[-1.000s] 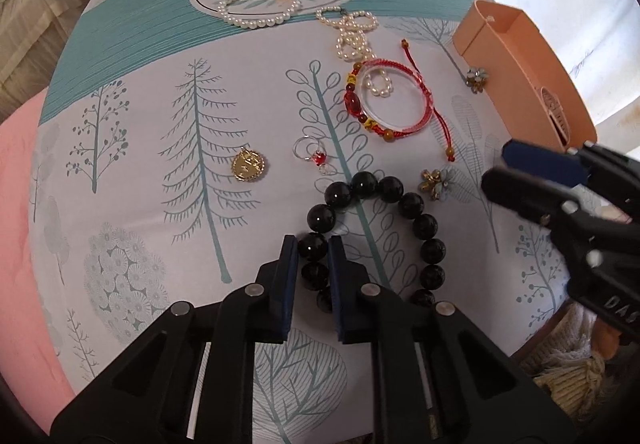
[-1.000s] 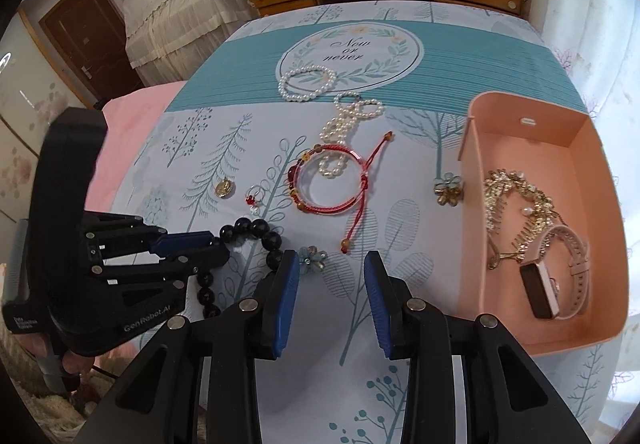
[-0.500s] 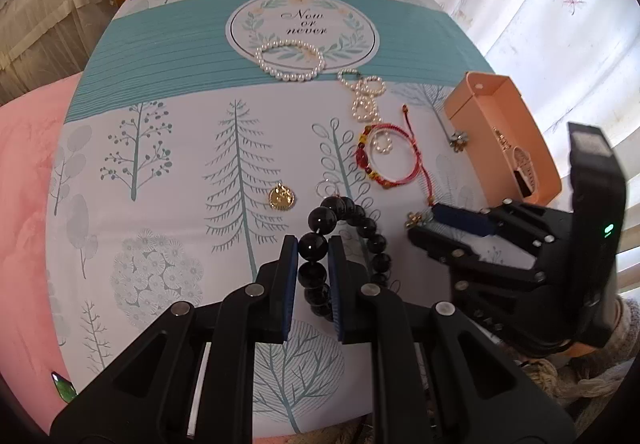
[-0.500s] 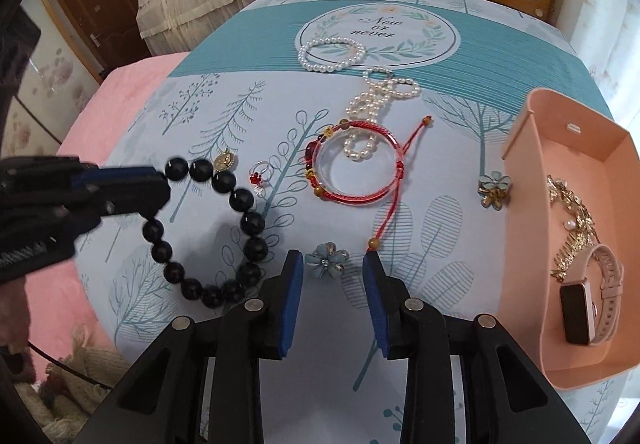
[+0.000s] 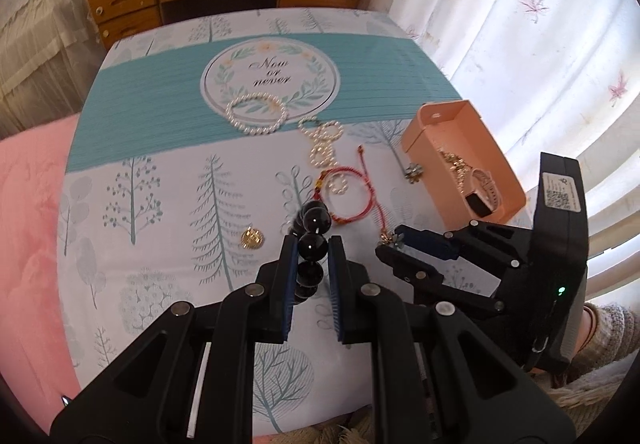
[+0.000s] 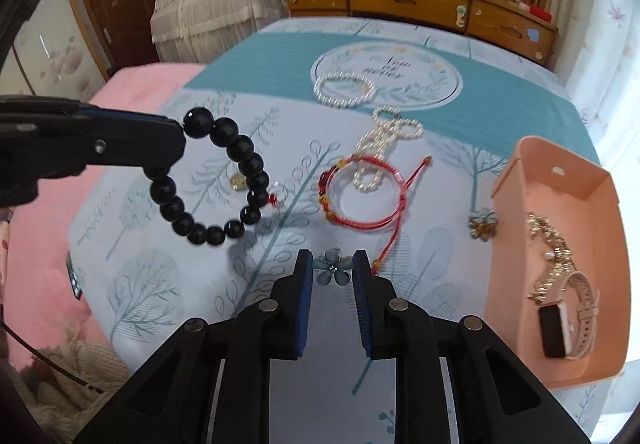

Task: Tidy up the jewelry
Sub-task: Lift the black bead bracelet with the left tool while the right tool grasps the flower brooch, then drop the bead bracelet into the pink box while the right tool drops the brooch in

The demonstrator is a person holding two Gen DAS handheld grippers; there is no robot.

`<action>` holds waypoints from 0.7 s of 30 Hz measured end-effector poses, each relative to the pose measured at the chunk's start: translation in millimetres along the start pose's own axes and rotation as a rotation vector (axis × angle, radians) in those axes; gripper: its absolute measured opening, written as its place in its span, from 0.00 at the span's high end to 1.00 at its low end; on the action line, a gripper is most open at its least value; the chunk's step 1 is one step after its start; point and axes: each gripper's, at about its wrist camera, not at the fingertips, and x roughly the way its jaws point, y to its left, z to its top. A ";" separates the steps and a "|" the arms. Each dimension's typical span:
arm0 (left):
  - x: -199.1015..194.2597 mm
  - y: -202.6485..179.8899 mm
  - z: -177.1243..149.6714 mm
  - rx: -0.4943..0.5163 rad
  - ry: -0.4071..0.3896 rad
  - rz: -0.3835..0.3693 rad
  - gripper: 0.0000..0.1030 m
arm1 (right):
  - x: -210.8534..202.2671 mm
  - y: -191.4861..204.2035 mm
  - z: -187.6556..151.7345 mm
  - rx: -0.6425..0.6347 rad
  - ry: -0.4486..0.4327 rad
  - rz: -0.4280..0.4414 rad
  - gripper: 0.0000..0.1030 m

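Black bead bracelet [image 6: 224, 180] — now lifted clear of desk [image 6: 500, 112], clamped in left gripper [image 5: 314, 244]; right gripper [image 6: 333, 267] — jaws apart around blue flower charm [image 6: 333, 268].

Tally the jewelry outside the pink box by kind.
Bracelets: 3 (black bead, pearl, red cord)
Looped pearl strand: 1
Flower charms: 2
Gold pendant: 1
Red-stone ring: 1
Total: 8

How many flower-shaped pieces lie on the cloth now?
2. One flower piece lies between the right hand-held gripper fingers; the other flower piece lies beside the pink tray. None seems hidden.
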 end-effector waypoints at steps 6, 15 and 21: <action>-21.0 -39.9 33.9 0.093 -0.063 -0.035 0.88 | -46.0 -40.9 -2.0 0.124 -0.080 -0.027 0.81; -8.9 -132.9 95.5 0.267 -0.129 -0.113 0.88 | -103.2 -116.4 -27.9 0.322 -0.178 -0.136 0.81; 47.8 -185.0 119.4 0.311 -0.077 -0.195 0.88 | -119.0 -149.0 -52.9 0.424 -0.187 -0.163 0.81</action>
